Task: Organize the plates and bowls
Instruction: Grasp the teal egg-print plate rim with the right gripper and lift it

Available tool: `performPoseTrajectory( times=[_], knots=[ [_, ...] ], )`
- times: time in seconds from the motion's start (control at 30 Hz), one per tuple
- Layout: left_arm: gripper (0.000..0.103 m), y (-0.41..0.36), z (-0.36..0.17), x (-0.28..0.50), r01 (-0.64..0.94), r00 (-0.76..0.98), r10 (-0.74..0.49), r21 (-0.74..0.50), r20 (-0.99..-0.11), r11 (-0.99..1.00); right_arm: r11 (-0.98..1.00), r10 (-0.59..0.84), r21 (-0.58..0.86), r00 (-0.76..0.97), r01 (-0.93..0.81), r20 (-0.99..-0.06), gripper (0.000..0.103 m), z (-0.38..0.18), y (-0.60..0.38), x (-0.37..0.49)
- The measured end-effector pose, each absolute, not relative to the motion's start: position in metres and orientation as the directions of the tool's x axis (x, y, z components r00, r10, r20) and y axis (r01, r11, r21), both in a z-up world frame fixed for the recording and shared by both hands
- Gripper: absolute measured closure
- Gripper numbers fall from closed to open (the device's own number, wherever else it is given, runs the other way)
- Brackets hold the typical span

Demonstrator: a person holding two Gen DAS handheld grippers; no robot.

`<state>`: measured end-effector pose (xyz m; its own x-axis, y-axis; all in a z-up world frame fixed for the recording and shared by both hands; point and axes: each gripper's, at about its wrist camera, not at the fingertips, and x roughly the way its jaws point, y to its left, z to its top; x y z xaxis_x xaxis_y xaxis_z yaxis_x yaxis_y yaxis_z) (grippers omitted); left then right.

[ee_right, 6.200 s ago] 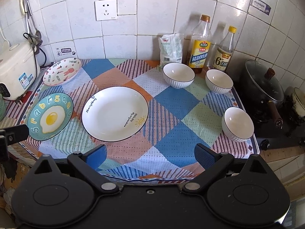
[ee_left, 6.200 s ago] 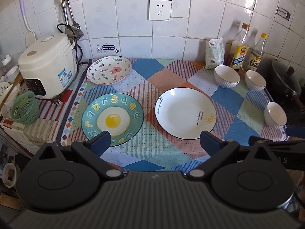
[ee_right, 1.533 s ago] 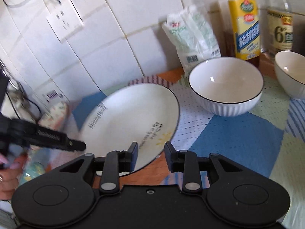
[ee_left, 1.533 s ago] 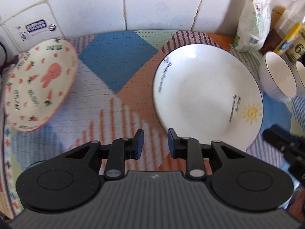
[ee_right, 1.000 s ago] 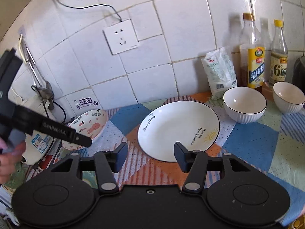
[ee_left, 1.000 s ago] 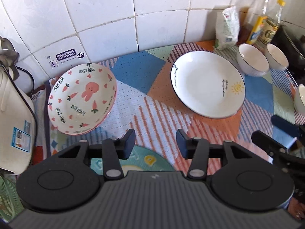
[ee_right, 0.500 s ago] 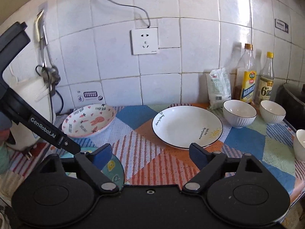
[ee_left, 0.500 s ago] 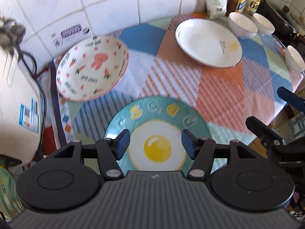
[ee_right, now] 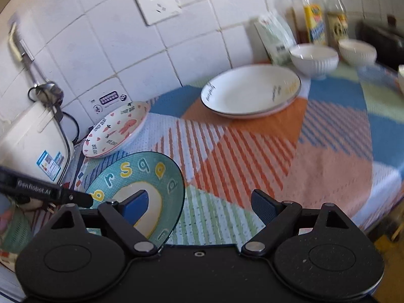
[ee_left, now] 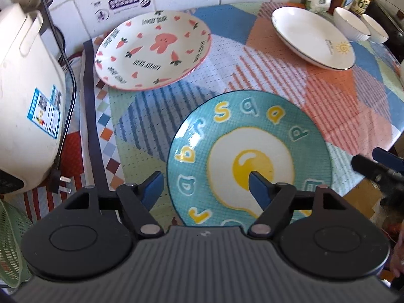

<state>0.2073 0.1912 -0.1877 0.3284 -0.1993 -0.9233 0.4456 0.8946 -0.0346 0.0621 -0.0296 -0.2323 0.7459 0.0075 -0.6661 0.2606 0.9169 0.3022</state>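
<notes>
Left wrist view, left hand-held gripper [ee_left: 205, 183] jaws opening, unclamped, straddling egg plate [ee_left: 252, 156] rim

Glossy white square-tiled wall [ee_right: 121, 58] with a white socket [ee_right: 157, 3]; colourful patchwork cloth [ee_left: 328, 96] covers the sunlit worktop.

Patchwork cloth [ee_left: 265, 70] under three plates, perhaps three bowls, rice cooker [ee_left: 22, 96].

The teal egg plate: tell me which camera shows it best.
The left wrist view. There the teal egg plate lies almost whole under the camera, letters and yolk sharp, only its near edge behind the opening left gripper. The right wrist view shows it slanted at lower left, partly covered by the right gripper's finger.
</notes>
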Motion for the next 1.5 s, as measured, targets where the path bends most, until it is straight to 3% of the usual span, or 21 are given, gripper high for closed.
performPoseTrajectory(
  times=[0.2,0.5,0.57,0.6,0.7,0.8,0.83,0.9,1.17,1.3,1.33,1.5],
  knots=[
    [0.029,0.202,-0.207,0.207,0.43,0.324,-0.177,-0.022,-0.929,0.902,0.864,0.076,0.405,0.718,0.299,-0.692,0.019,-0.245,-0.041,0.07],
    [0.029,0.213,-0.225,0.208,0.413,0.291,-0.184,-0.05,-0.939,0.909,0.918,0.177,0.364,0.66,0.157,-0.73,0.025,-0.256,-0.011,0.089],
    [0.031,0.216,-0.228,0.209,0.39,0.293,-0.187,-0.062,-0.938,0.919,0.924,0.19,0.357,0.644,0.138,-0.741,0.033,-0.259,-0.007,0.093],
    [0.032,0.217,-0.229,0.209,0.38,0.289,-0.19,-0.069,-0.938,0.922,0.927,0.193,0.351,0.635,0.132,-0.748,0.044,-0.26,-0.005,0.094],
    [0.041,0.22,-0.233,0.211,0.359,0.275,-0.206,-0.098,-0.939,0.928,0.939,0.2,0.327,0.595,0.112,-0.779,0.058,-0.264,0.0,0.1],
    [0.055,0.222,-0.231,0.211,0.353,0.291,-0.233,-0.123,-0.928,0.928,0.936,0.221,0.338,0.588,0.095,-0.778,0.074,-0.266,0.0,0.103],
    [0.065,0.223,-0.23,0.211,0.35,0.308,-0.246,-0.131,-0.919,0.927,0.937,0.217,0.334,0.584,0.099,-0.782,0.077,-0.267,0.0,0.105],
    [0.073,0.224,-0.231,0.211,0.345,0.327,-0.269,-0.15,-0.906,0.926,0.936,0.21,0.333,0.581,0.112,-0.786,0.079,-0.268,-0.001,0.107],
    [0.072,0.226,-0.233,0.22,0.33,0.301,-0.306,-0.203,-0.903,0.922,0.916,0.25,0.383,0.58,0.117,-0.776,0.081,-0.273,-0.01,0.114],
    [0.072,0.228,-0.233,0.228,0.387,0.249,-0.338,-0.227,-0.907,0.894,0.838,0.289,0.496,0.586,0.227,-0.757,0.083,-0.278,-0.027,0.121],
    [0.073,0.226,-0.232,0.23,0.403,0.235,-0.333,-0.22,-0.913,0.888,0.835,0.289,0.498,0.584,0.233,-0.759,0.087,-0.278,-0.029,0.123],
    [0.074,0.226,-0.221,0.236,0.394,0.201,-0.349,-0.25,-0.916,0.884,0.887,0.286,0.439,0.578,0.143,-0.765,0.086,-0.269,-0.024,0.123]
  ],
)
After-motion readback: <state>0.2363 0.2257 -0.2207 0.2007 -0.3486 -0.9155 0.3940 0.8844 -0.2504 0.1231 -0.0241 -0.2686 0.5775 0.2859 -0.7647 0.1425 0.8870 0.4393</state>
